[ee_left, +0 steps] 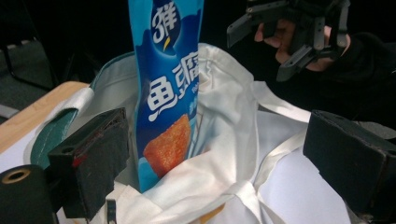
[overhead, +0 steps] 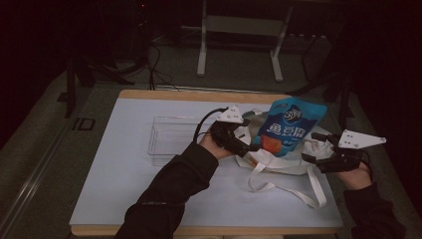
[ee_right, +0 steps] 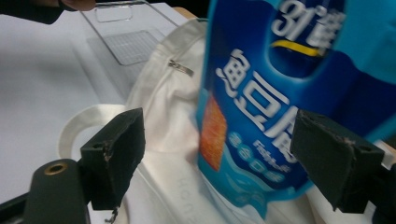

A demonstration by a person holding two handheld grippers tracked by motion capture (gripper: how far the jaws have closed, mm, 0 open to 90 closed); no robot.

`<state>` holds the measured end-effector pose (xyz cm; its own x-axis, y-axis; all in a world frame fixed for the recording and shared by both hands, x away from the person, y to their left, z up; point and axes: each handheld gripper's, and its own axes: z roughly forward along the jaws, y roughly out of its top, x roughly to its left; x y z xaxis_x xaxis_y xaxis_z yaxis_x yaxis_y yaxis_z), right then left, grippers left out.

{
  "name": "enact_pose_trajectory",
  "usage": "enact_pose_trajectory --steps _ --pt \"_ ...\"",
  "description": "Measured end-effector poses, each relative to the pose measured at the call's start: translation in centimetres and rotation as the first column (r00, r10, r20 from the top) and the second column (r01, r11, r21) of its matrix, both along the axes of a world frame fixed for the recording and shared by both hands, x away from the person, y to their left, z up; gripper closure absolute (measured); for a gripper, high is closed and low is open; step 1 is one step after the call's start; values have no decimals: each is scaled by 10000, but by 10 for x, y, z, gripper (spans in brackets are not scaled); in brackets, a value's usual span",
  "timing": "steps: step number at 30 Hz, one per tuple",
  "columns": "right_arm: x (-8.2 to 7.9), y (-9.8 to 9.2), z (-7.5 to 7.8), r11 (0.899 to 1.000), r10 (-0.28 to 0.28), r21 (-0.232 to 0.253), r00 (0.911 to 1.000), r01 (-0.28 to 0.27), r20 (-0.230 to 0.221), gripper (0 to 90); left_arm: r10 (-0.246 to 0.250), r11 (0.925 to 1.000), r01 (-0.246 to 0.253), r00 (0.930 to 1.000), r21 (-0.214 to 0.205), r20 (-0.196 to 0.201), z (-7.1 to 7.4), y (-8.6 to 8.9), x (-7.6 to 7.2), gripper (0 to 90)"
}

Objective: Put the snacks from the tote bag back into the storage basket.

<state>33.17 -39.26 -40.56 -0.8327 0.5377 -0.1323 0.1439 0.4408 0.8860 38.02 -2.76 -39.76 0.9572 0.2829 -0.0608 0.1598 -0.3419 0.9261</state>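
Bench point(overhead: 149, 199): white-topped; clear tray point(overhead: 171, 134) at its middle, well apart from the grippers
Tote bag point(overhead: 293, 162): white, lying at the bench's right, mouth open
Snack pouch point(overhead: 291, 127): blue, upright, long axis near vertical, lower end in the bag mouth, between both grippers
Left gripper point(overhead: 249, 148): jaws wide apart, empty, just left of the pouch and judged nearer
Right gripper point(overhead: 312, 148): jaws wide apart, empty, just right of the pouch

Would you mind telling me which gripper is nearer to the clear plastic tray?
Left. The left gripper sits just off the right edge of the clear plastic tray, by the white tote bag. The right gripper is beyond the blue snack bag, farther from it.
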Motion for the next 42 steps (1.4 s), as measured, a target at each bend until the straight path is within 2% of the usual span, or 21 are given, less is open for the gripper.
enact_pose_trajectory --steps 3,5,7,10,12,14,16,17,18,20,22,26,28,35,37,42 --pt "4 -7 -3 9998 -204 -38 9998 204 -88 200 148 9996 -149 9999 241 31 -2 -8 7 76" --pt "5 -12 -4 9991 -404 -122 9992 403 -28 223 170 9997 -170 9999 192 -6 -4 -12 11 134" --pt "7 -17 -6 9985 -529 -103 9986 529 -45 230 204 9994 -202 9998 263 -78 -7 -16 15 147" --pt "11 -23 -8 9975 -700 -105 9975 698 -122 240 307 9985 -308 9995 457 22 -10 -21 18 168" --pt "16 -26 -9 9968 -796 -81 9965 794 -247 264 547 9968 -545 9985 591 -10 -14 -27 24 228" --pt "22 -30 -10 9960 -894 -4 9954 894 -338 276 699 9952 -692 9975 697 -72 -17 -32 29 238" --pt "28 -32 -11 9959 -904 14 9950 906 -419 283 847 9917 -836 9964 975 -73 -18 -37 34 246" --pt "31 -32 -12 9955 -946 26 9943 948 -496 283 899 9906 -890 9959 1038 -42 -18 -39 37 274" --pt "34 -32 -12 9955 -945 39 9939 949 -564 283 899 9906 -890 9959 1038 -42 -18 -39 37 304" --pt "39 -32 -15 9951 -971 102 9932 980 -640 286 943 9909 -910 9951 989 -292 -20 -44 45 339" --pt "44 -30 -16 9949 -992 107 9923 1002 -736 286 800 9930 -758 9959 910 -427 -20 -47 48 422" --pt "53 -27 -15 9960 -829 268 9930 854 -846 286 713 9930 -663 9963 980 -487 -19 -57 51 444" --pt "57 -25 -15 9963 -756 344 9927 791 -943 287 616 9932 -555 9964 1022 -578 -19 -61 53 482" --pt "65 -17 -15 9972 -621 362 9937 657 -930 383 653 9920 -584 9961 1120 -594 -21 -71 56 533" --pt "67 -14 -16 9969 -504 550 9939 559 -977 471 714 9918 -648 9958 1098 -571 -22 -73 57 572" --pt "73 -7 -17 9975 -430 511 9935 485 -1054 512 762 9902 -699 9960 1209 -477 -23 -78 59 601"
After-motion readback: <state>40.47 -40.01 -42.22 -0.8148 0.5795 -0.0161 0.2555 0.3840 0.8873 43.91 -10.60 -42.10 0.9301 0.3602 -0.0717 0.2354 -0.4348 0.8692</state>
